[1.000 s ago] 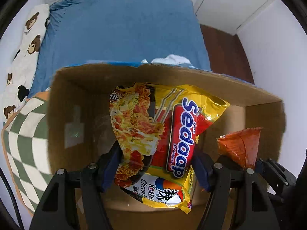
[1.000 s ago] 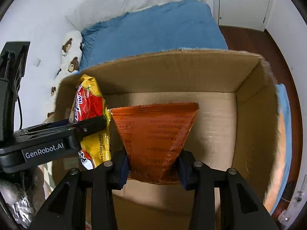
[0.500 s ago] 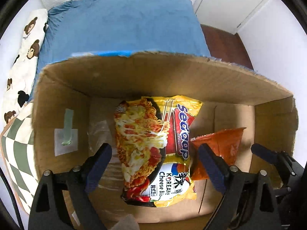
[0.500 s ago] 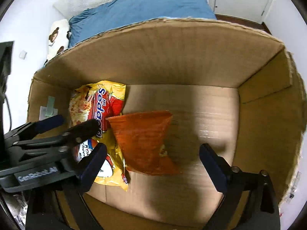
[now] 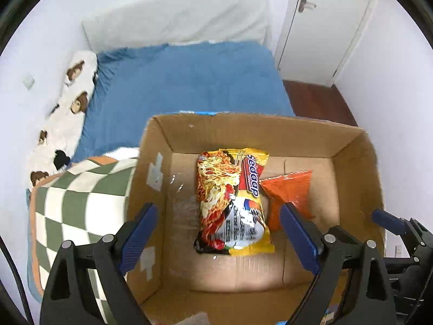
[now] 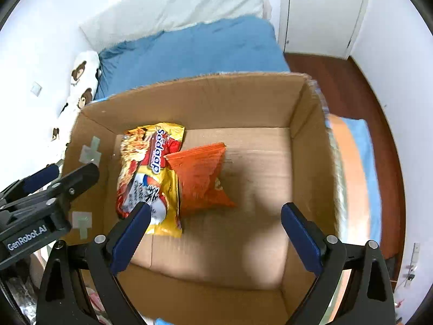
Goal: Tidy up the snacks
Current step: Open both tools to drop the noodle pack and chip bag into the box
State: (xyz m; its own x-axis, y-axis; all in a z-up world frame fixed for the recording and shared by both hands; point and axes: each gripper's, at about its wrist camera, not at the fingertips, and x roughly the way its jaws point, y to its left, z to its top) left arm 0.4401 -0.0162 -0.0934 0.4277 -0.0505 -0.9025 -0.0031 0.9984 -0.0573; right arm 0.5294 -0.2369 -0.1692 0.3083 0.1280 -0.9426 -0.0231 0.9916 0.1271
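Left wrist view, left gripper point(image 5: 217, 226) fingers wide apart, empty

A blue-covered bed point(image 5: 186, 81) stands against white walls point(image 5: 40, 27), beside a white door point(image 5: 324, 27) and dark wooden floor point(image 6: 338, 86).

Glossy plastic noodle packet point(image 5: 232, 203) and orange snack bag point(image 6: 201, 180) lie in a matt cardboard box point(image 6: 243, 100).

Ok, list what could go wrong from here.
The orange chip bag overlaps the yellow noodle packet in the cardboard box; further snacks dropped on top could crush both. The left hand-held gripper and right hand-held gripper hang open side by side and might collide.
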